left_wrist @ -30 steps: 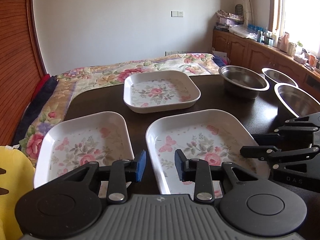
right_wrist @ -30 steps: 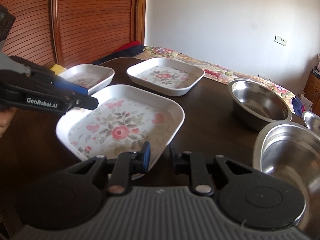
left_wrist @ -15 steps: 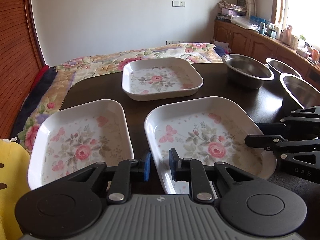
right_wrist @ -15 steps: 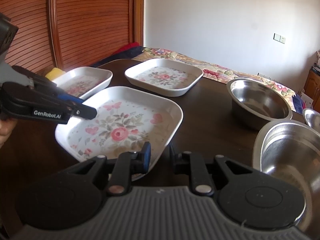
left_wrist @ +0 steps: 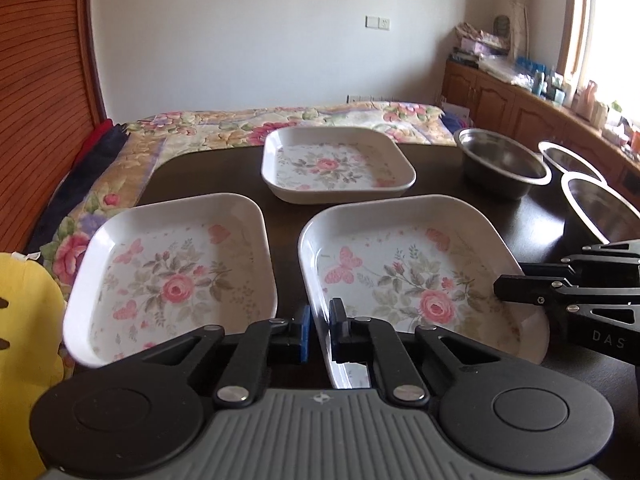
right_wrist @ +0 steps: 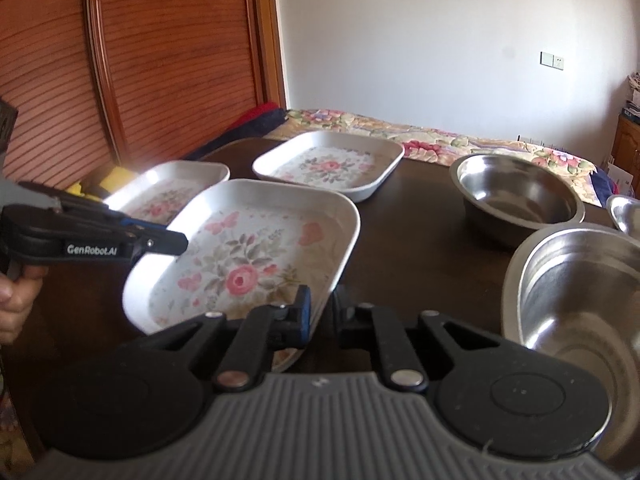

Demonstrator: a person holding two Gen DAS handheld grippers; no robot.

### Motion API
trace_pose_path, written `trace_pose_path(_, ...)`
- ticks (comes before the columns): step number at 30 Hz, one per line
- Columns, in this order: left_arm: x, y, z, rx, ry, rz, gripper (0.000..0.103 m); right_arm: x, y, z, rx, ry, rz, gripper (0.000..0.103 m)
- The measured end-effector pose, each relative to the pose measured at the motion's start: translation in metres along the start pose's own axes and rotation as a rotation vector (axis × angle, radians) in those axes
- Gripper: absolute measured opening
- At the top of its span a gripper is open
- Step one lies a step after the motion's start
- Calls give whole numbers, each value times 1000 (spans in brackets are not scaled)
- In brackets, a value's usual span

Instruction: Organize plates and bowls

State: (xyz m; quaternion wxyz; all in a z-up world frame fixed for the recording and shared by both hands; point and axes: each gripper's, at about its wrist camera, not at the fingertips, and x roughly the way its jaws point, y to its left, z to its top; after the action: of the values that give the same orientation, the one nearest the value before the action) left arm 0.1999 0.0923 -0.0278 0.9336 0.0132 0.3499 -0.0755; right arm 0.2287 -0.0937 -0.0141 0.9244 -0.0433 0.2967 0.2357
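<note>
Three white floral square plates lie on the dark table [left_wrist: 440, 184]: one far [left_wrist: 336, 164], one near left [left_wrist: 172, 276], one near right [left_wrist: 408, 276]. My left gripper [left_wrist: 320, 328] is shut on the near-right plate's left rim. In the right wrist view the same plate [right_wrist: 248, 256] has its right rim between my right gripper's [right_wrist: 323, 314] fingers, which are shut on it. The plate looks tilted, with that edge raised. Three steel bowls stand to the right: one far [right_wrist: 516, 196], one close [right_wrist: 576, 292], and a third [right_wrist: 624, 208] cut off by the frame's edge.
A floral bedspread [left_wrist: 248, 124] lies beyond the table's far edge. A wooden slatted wall [right_wrist: 160, 60] rises at the left. A yellow object [left_wrist: 28, 312] sits by the table's near-left corner. A hand [right_wrist: 16, 296] holds the left gripper's handle.
My left gripper's jaws have narrowed onto the near-right plate's rim. Both cameras have risen a little, and the plate now looks tilted in the right wrist view.
</note>
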Motion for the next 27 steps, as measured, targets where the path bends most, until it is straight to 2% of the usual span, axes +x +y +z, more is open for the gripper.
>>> trace_pose_path(10,-31,-8,-3,-19,-61,-7,10,-17,-4,4,34,-50,12,9)
trace_pose_path(16,-58,-11,-12,-10,-94,0,10,-29,1,-4,38,-41,46,9)
trace_pose_path(27,-81,-6,-50,-38,-62,11,10,-42,23,-26,23,18,120,10)
